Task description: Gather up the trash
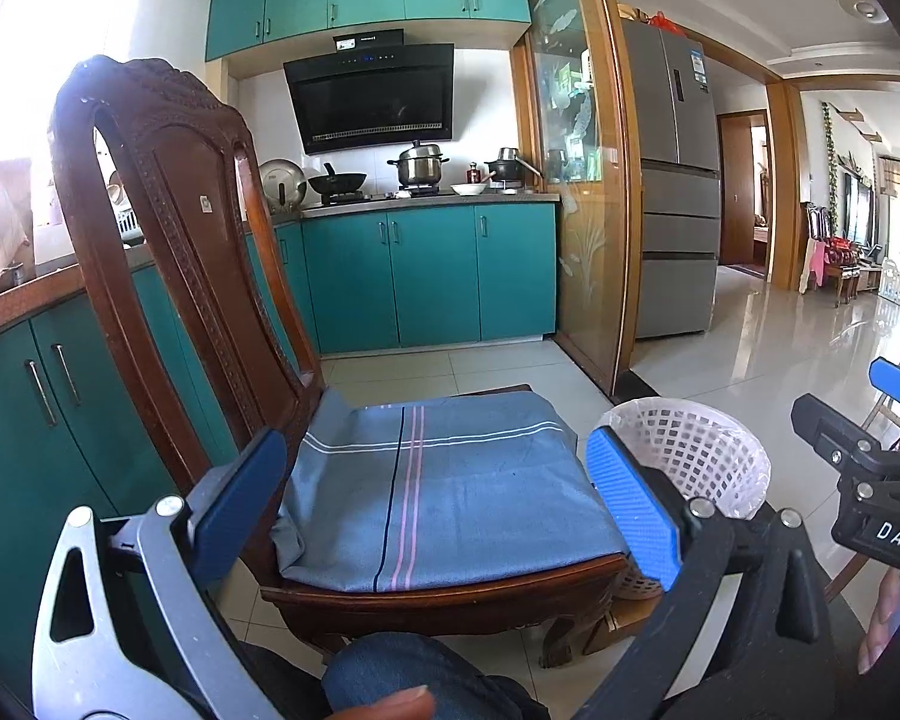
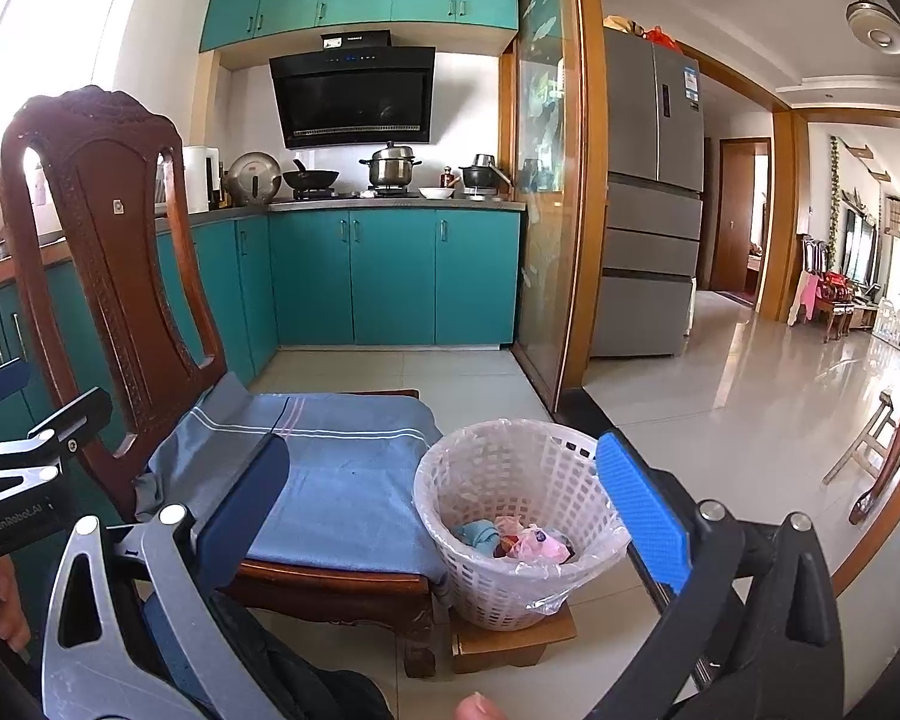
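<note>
Both grippers [image 1: 438, 504] [image 2: 444, 498] spread and empty; basket [image 2: 513, 516] trash [image 2: 531, 540] visible only from the right wrist

A white plastic lattice wastebasket [image 2: 513, 522] stands upright on a low wooden stool [image 2: 513, 639] on the tiled floor, just right of a chair seat. A thin clear bag lines it, its edge folded out over the rim. At the bottom lies a small heap of trash [image 2: 513, 537]: a teal crumpled piece at the left, pink and white wrappers at the right, something dark red between them. In the left wrist view only the basket's upper wall and rim show, and its contents are hidden.
</note>
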Demonstrator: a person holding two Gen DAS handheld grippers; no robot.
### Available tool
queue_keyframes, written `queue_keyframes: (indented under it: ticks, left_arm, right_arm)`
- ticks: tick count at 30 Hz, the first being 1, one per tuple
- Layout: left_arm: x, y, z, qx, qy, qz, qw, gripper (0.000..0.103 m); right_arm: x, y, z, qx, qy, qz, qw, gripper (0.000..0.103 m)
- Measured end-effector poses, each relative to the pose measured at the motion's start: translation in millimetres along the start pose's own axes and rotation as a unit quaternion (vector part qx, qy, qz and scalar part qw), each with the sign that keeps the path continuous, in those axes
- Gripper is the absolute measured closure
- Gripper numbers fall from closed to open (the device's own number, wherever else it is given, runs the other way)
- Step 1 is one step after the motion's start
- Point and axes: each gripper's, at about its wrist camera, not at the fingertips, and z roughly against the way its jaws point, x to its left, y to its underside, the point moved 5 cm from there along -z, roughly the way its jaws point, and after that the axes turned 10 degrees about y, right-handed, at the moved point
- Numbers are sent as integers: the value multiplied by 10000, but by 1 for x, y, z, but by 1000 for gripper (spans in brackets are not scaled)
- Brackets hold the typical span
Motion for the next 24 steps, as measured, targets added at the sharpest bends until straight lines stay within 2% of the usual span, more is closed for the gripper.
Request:
queue_keyframes:
  ticks: [24]
  left_arm:
    - [2, 2, -3, 59, 19, 2, 10000, 3]
  right_arm:
    - [-3, 3, -4, 51, 11, 3, 10000, 3]
